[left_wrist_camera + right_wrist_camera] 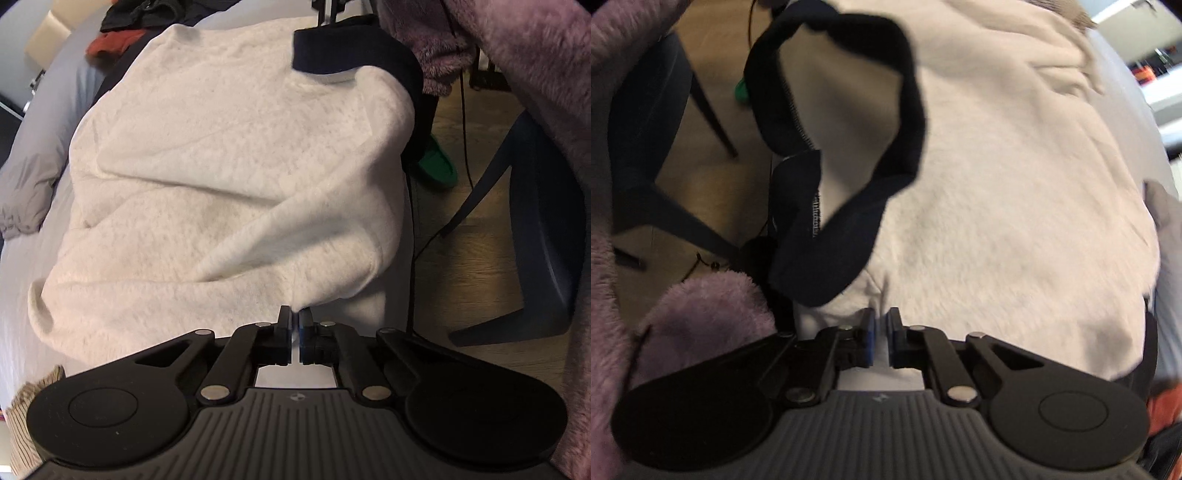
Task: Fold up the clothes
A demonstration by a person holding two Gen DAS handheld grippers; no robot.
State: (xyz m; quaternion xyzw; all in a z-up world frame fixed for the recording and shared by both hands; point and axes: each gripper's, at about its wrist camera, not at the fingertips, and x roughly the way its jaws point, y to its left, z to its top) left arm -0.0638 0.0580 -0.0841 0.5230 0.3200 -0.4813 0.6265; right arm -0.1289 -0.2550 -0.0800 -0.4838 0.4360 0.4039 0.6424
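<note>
A cream fleece sweatshirt (221, 166) with a navy collar (332, 51) lies spread on a pale bed sheet (22, 295). My left gripper (295, 314) is at the garment's near edge by the bed's side, its jaws shut with a pinch of the cream fabric between them. In the right wrist view the same sweatshirt (1015, 221) fills the frame, and its navy collar (849, 155) gapes open with a zip along it. My right gripper (881, 319) is shut on the cream fabric just below the collar.
A fuzzy purple sleeve (535, 74) hangs at the right. A dark blue chair (535, 240) stands on the wooden floor (472, 277) beside the bed, with a green slipper (439, 162). Red and black clothes (114, 40) lie at the back, and a grey cuffed garment (26, 192) at the left.
</note>
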